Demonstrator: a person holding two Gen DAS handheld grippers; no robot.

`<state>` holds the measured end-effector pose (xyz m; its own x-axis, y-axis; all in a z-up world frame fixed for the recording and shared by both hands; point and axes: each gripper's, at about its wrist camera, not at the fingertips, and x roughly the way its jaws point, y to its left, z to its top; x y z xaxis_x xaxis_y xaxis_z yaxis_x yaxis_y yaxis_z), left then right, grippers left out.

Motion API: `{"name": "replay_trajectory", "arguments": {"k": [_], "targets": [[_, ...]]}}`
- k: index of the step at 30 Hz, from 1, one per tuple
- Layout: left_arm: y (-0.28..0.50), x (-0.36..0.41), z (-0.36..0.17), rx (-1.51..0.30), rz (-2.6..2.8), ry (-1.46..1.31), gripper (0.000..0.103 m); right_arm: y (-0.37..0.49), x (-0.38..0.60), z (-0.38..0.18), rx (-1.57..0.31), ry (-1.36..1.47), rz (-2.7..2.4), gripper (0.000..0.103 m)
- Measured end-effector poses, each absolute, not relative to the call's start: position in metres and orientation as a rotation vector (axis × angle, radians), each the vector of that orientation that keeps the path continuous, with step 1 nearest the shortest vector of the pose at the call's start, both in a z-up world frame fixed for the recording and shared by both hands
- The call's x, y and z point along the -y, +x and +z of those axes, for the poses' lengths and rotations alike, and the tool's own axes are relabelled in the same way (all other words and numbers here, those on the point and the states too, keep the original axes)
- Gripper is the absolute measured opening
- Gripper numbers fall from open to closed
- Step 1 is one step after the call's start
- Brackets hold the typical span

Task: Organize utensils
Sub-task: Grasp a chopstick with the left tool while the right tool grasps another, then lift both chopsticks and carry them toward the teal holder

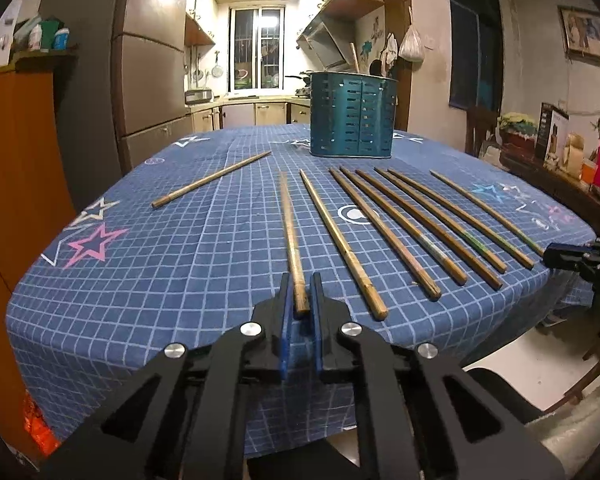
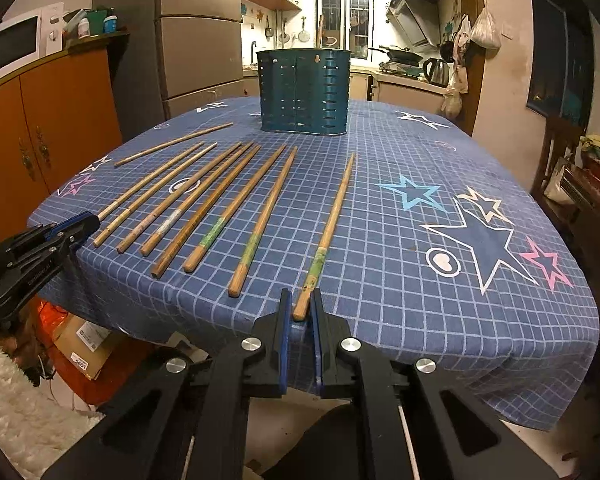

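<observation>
Several wooden chopsticks lie in a fan on the blue checked tablecloth (image 1: 160,248). A teal perforated utensil holder (image 1: 352,114) stands upright at the far side; it also shows in the right wrist view (image 2: 303,92). My left gripper (image 1: 300,300) is closed around the near end of one chopstick (image 1: 290,232), which rests on the cloth. My right gripper (image 2: 300,310) is closed around the near end of the rightmost chopstick (image 2: 332,224), also resting on the cloth. One chopstick (image 1: 212,179) lies apart at the far left.
The table's front edge (image 2: 220,320) is just under both grippers. An orange cabinet (image 1: 12,184) stands to the left, a fridge (image 1: 152,64) behind it. A cluttered side table (image 1: 560,160) is to the right. Boxes (image 2: 84,344) lie on the floor below.
</observation>
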<state>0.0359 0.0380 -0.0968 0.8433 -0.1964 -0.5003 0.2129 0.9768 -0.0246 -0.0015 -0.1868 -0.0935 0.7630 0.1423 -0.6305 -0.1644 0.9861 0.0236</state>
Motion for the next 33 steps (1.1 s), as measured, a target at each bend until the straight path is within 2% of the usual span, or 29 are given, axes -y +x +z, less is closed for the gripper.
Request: {"name": "replay_trajectory", "arguments": {"k": [7,26,33], "targets": [[0.042,-0.052,-0.081,-0.546,-0.186,-0.019,0.005,-0.006,0.202,-0.075,-0.628,-0.009,0.145,0.008],[0.067,-0.08,0.042,-0.453,-0.16,-0.078,0.005,0.008,0.248,0.024,-0.392,-0.021,0.135,0.008],[0.087,-0.082,0.07,-0.465,-0.169,-0.096,0.005,0.032,0.252,0.055,-0.361,-0.058,0.162,0.008]]}}
